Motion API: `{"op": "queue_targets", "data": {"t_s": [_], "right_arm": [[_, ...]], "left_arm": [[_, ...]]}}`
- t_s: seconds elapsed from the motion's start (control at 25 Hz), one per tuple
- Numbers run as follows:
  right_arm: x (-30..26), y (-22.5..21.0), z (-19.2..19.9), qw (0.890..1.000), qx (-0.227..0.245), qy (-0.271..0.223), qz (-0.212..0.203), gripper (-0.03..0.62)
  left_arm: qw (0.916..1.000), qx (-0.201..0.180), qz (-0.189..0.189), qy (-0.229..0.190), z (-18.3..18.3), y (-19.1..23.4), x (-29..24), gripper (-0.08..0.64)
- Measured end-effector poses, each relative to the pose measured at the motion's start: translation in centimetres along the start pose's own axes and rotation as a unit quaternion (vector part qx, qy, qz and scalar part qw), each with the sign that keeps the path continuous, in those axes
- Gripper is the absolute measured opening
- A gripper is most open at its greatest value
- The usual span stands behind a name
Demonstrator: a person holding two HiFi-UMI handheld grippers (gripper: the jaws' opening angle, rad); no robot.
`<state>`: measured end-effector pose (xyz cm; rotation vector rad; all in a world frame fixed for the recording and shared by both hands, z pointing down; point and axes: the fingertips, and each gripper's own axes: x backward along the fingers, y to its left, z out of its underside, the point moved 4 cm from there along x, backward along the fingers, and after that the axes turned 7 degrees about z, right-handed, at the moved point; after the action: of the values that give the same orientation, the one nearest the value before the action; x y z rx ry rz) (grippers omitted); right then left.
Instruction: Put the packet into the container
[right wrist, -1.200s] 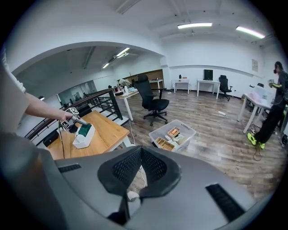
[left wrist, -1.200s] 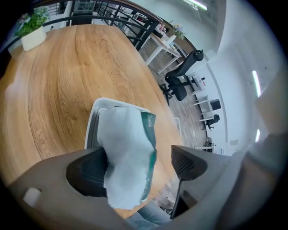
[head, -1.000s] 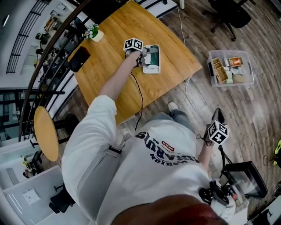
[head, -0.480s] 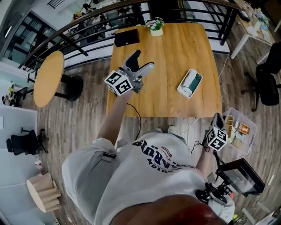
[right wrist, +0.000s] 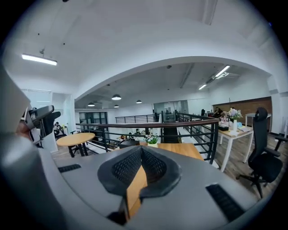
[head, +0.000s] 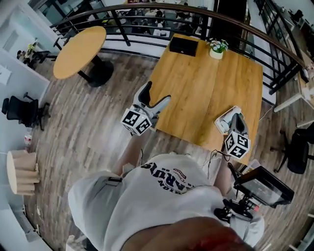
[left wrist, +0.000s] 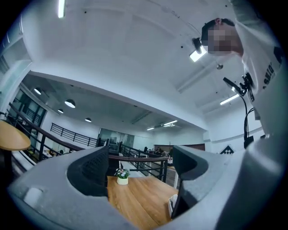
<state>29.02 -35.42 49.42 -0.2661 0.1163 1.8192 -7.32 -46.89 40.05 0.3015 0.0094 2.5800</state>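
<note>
A white container (head: 224,121) lies on the wooden table (head: 206,93) near its front right edge; its contents, and any packet, do not show. My right gripper (head: 239,120) hovers just over it, jaws shut with nothing in them; in the right gripper view the tips of that gripper (right wrist: 141,150) meet over the table (right wrist: 180,150). My left gripper (head: 156,94) is held above the table's front left edge, open and empty. In the left gripper view, the left gripper (left wrist: 143,167) points level across the table (left wrist: 139,197), and the container's edge (left wrist: 171,205) peeks by the right jaw.
A black box (head: 183,45) and a potted plant (head: 217,48) sit at the table's far end, against a dark railing (head: 147,10). A round table (head: 78,45) stands to the left. An office chair (right wrist: 263,157) is at the right, a monitor rig (head: 263,185) by my hip.
The left gripper has come off the container, risen and drawn back to the table's front left. The right gripper has lifted from beside my hip to over the container. The head view has swung round.
</note>
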Motion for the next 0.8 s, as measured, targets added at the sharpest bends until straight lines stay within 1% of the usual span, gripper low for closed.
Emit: {"op": "queue_targets", "data": {"t_s": [0.08, 0.16, 0.28, 0.36, 0.4, 0.44, 0.48, 0.52, 0.56, 0.68, 0.8], "right_arm": [[-0.3, 1.4, -0.3, 1.000, 0.000, -0.003, -0.010, 0.009], [-0.6, 1.9, -0.5, 1.000, 0.000, -0.002, -0.015, 0.009], [-0.7, 2.0, -0.8, 1.000, 0.002, -0.001, -0.015, 0.009], [-0.5, 2.1, -1.0, 1.000, 0.005, -0.003, -0.013, 0.009], [-0.4, 2.1, -1.1, 1.000, 0.006, -0.005, -0.010, 0.009], [-0.4, 2.0, -1.2, 1.000, 0.007, -0.006, -0.008, 0.009], [-0.3, 1.9, -1.3, 1.000, 0.007, -0.008, -0.005, 0.009], [-0.3, 1.8, -1.3, 1.000, 0.006, -0.008, -0.002, 0.009], [-0.2, 1.6, -1.3, 1.000, 0.006, -0.007, 0.001, 0.009], [0.0, 0.8, -1.2, 1.000, 0.003, -0.005, 0.008, 0.009], [0.2, 0.6, -1.1, 1.000, 0.009, -0.001, 0.008, 0.009]], "left_arm": [[0.9999, 0.009, -0.005, 0.002, 0.5, -0.1, 0.7, 0.446], [0.9999, 0.012, -0.008, 0.000, 0.4, -0.1, 0.6, 0.446], [1.0000, 0.007, -0.006, -0.002, 0.3, -0.2, 0.1, 0.446], [0.9999, 0.003, -0.012, 0.006, 0.4, 0.1, 0.0, 0.444], [0.9997, 0.007, -0.018, 0.016, 0.6, 0.3, 0.1, 0.403], [0.9993, 0.016, -0.022, 0.027, 0.8, 0.6, 0.2, 0.059], [0.9988, 0.027, -0.020, 0.036, 0.9, 0.7, 0.2, -0.004], [0.9985, 0.033, -0.013, 0.040, 1.0, 0.7, 0.1, -0.004], [0.9986, 0.031, -0.008, 0.043, 1.1, 0.6, -0.2, -0.004], [0.9986, 0.008, -0.004, 0.052, 1.5, 0.6, -1.6, -0.003], [0.9984, 0.004, -0.006, 0.057, 1.8, 0.7, -2.3, -0.004]]}}
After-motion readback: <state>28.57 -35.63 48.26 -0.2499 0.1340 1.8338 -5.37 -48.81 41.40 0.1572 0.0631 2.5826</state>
